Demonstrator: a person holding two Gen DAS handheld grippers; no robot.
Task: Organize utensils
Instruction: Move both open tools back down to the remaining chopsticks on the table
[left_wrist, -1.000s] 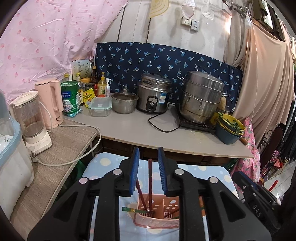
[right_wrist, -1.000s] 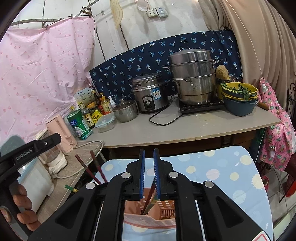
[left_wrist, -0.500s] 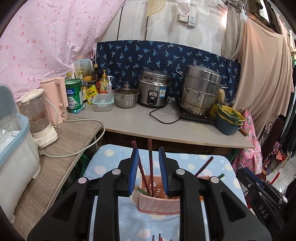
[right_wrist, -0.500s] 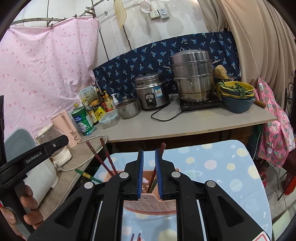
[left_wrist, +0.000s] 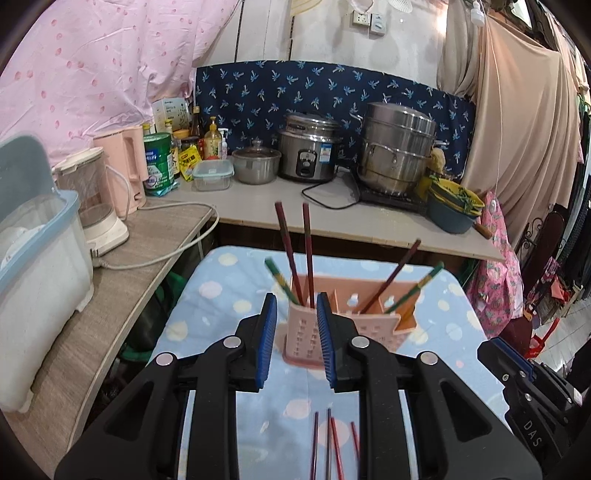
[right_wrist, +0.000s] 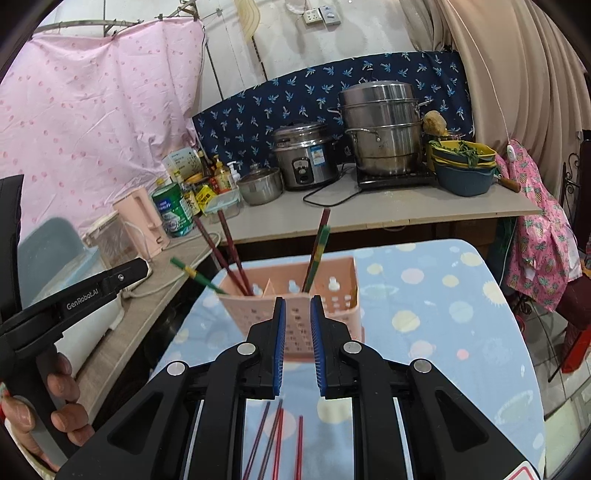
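Loose thin red chopsticks (right_wrist: 275, 443) lie flat on the dotted blue bench (right_wrist: 424, 295) before the pink perforated plastic caddy (right_wrist: 295, 306), light, stiff, slippery, best pinched mid-shaft; both claws, left claw (left_wrist: 295, 343) and right claw (right_wrist: 295, 347), narrow, empty.

The loose chopsticks (left_wrist: 328, 443) below the left hand-held gripper (left_wrist: 295, 332) are blurred and run off the bottom edge; their lower ends cannot be seen. In the right wrist view, the chopsticks (right_wrist: 275, 439) under the right hand-held gripper (right_wrist: 297, 332) are cut off the same way. The pink holder (right_wrist: 295, 295) ahead is partly hidden by the blue pads. A hand (right_wrist: 40, 410) at the left edge is cut off. Bottle labels (left_wrist: 188, 162) far ahead are too small to read.
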